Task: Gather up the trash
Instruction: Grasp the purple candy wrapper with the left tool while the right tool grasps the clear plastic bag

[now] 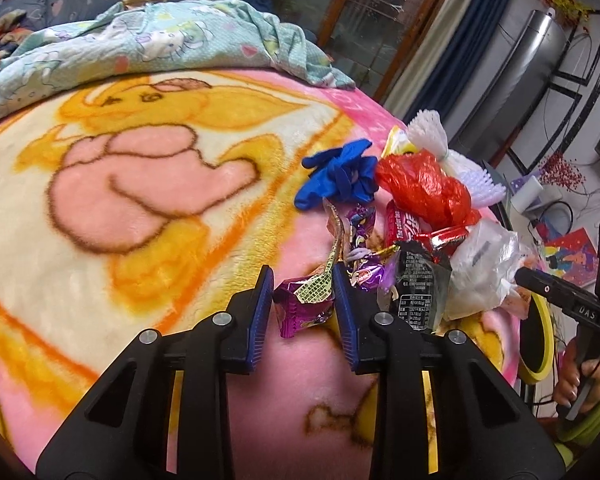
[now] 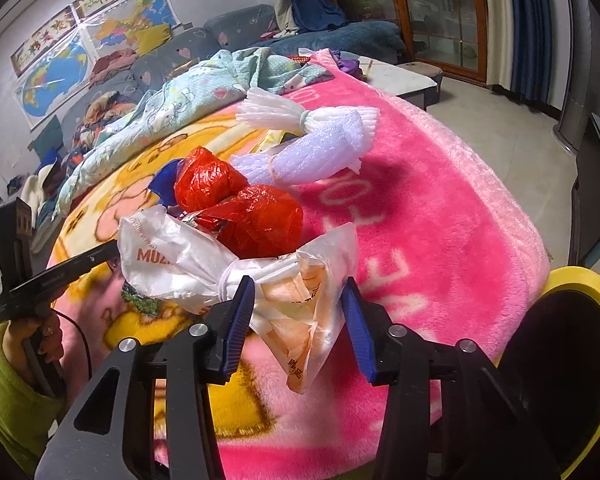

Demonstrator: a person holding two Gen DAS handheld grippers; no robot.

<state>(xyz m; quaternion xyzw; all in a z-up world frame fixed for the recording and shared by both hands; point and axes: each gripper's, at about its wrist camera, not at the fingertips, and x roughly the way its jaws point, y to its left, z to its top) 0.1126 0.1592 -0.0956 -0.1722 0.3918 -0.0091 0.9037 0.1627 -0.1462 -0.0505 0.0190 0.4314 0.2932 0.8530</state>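
1. A pink blanket [image 1: 120, 184] with a yellow cartoon print covers the whole work surface; everything below is placed relative to it.
2. A light blue printed quilt [image 1: 148, 40] lies bunched along the blanket's far edge.
3. A yellow-rimmed bin [image 2: 580, 320] stands just off the blanket's near right corner, its dark mouth showing.
4. The trash pile sits on the blanket near its right side: white foam netting [image 2: 312, 140] farthest back, a red plastic bag [image 2: 252, 212] in front of it, a blue glove [image 1: 340, 176] to the left of the red bag.
5. A clear plastic bag [image 2: 296, 300] with orange print lies at the pile's near edge on the blanket.
6. The right gripper [image 2: 298, 320] has its jaws half-narrowed around that clear bag; the left pad touches it, while the right pad seems just apart.
7. A black wrapper [image 1: 418, 288] leans in the pile beside the clear bag.
8. A purple candy wrapper [image 1: 306, 300] rests on the blanket at the pile's left front.
9. The left gripper [image 1: 302, 300] is narrow, its blue pads pressing both sides of the purple wrapper.
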